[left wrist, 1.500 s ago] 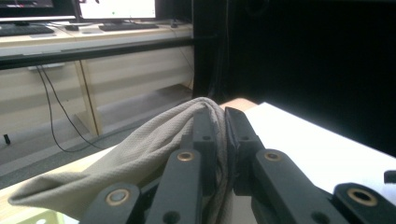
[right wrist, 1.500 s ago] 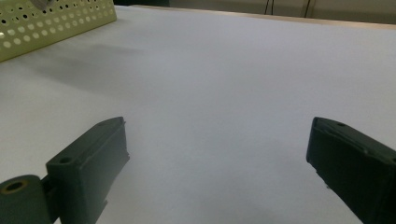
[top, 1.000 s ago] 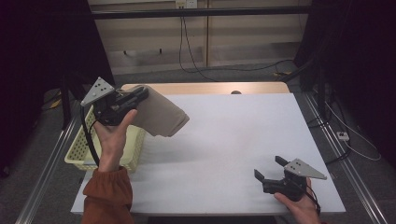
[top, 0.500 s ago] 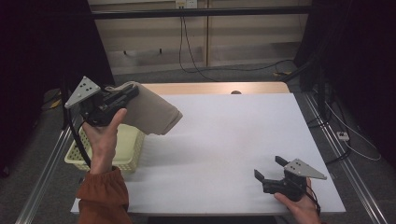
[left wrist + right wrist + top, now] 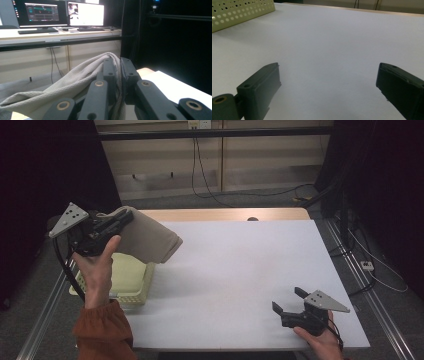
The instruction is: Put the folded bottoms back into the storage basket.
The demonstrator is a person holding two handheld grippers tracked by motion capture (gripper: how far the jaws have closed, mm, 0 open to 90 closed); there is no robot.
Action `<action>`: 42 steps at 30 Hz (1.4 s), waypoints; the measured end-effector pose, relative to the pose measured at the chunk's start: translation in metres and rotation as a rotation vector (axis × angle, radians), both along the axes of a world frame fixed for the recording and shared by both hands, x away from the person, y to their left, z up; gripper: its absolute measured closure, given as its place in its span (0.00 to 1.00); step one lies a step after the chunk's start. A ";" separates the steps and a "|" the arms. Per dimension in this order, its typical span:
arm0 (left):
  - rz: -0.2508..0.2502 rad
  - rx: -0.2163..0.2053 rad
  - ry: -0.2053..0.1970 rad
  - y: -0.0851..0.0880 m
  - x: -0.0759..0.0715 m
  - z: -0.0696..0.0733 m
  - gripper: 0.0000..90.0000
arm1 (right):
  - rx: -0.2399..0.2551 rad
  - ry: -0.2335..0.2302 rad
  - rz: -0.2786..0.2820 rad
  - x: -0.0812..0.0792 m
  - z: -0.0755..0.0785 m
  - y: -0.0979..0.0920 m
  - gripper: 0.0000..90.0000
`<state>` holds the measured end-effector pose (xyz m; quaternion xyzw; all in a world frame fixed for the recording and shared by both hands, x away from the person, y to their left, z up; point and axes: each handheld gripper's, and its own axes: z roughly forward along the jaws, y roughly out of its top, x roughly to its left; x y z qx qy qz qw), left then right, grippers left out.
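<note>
A folded beige cloth [image 5: 145, 237] hangs in the air above the table's left edge, over a pale yellow perforated basket [image 5: 130, 277]. My left gripper [image 5: 122, 220] is shut on the cloth's upper edge; in the left gripper view the waffle-textured cloth [image 5: 62, 85] is pinched between the two black jaws and drapes down to the left. My right gripper [image 5: 289, 301] rests low near the table's front right corner, open, with nothing between its fingers [image 5: 262, 85].
The white table top [image 5: 235, 265] stretches between the two grippers. The basket's wall [image 5: 239, 11] stands at the far left in the right gripper view. Metal rails run along both table sides, and cables lie on the floor behind.
My left gripper has carried the cloth leftward and slightly up, from over the table's left part to above the basket. The right gripper has stayed put.
</note>
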<state>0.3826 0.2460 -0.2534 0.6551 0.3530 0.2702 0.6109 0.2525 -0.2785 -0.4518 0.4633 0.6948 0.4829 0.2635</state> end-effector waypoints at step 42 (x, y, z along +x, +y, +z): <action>0.141 -0.018 0.094 0.049 0.016 -0.024 0.94 | -0.001 0.003 0.010 0.000 0.000 0.001 0.05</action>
